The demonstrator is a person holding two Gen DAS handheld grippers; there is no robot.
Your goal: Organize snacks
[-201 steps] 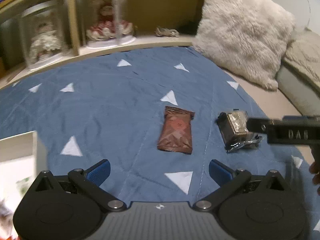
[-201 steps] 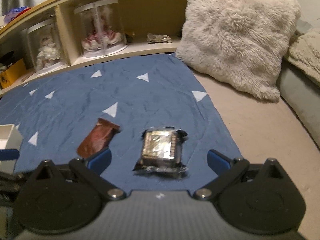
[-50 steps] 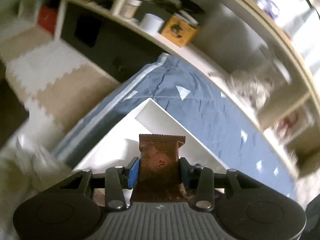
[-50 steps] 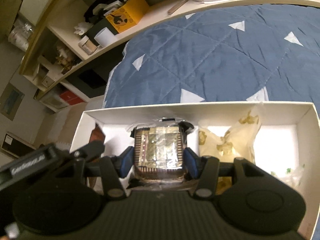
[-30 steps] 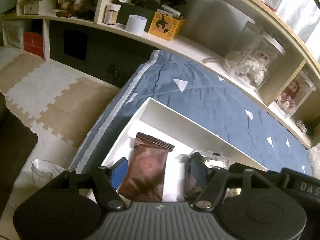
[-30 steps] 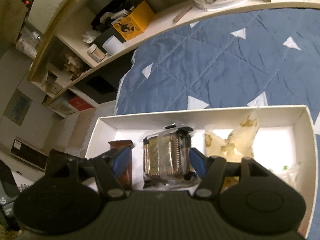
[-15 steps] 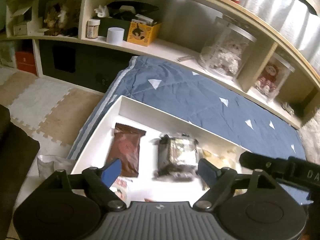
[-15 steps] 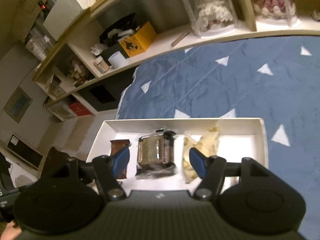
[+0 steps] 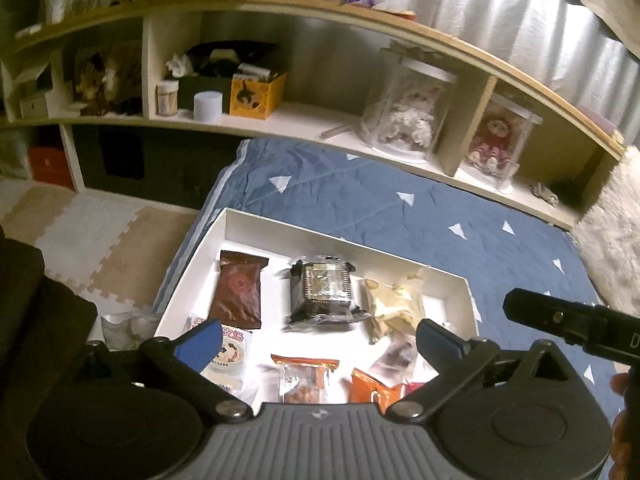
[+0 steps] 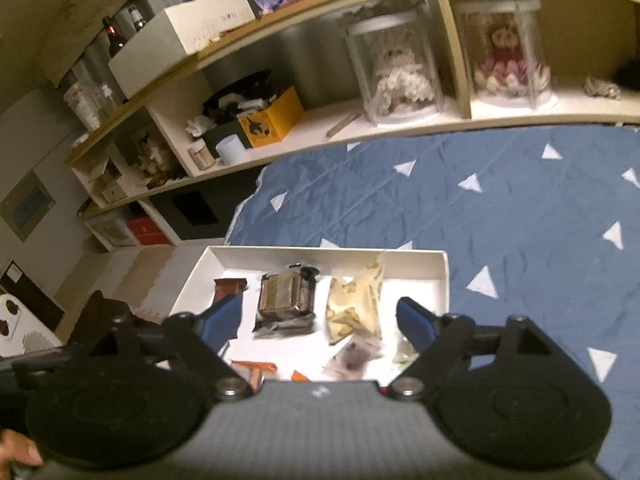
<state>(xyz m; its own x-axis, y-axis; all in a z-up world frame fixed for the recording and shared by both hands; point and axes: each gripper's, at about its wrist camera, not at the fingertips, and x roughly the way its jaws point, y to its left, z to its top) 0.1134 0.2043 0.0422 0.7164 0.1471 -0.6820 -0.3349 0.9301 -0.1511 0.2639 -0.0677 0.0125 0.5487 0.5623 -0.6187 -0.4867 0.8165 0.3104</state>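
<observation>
White box (image 9: 208, 248) sits on blue quilt (image 9: 360, 200), at its edge nearest the floor mats. Inside, along the far wall: brown snack pkt (image 9: 239, 288) at the box's left end, foil-wrapped snack (image 9: 323, 294) next to it, pale crumpled pkt (image 9: 394, 304) beyond that. Orange pkts (image 9: 306, 376) w/ others along the near wall. Left gripper (image 9: 316, 340) above the box's near side, jaws opening, nothing btwn them. Right gripper (image 10: 320, 318) also over the box, jaws opening, empty.
</observation>
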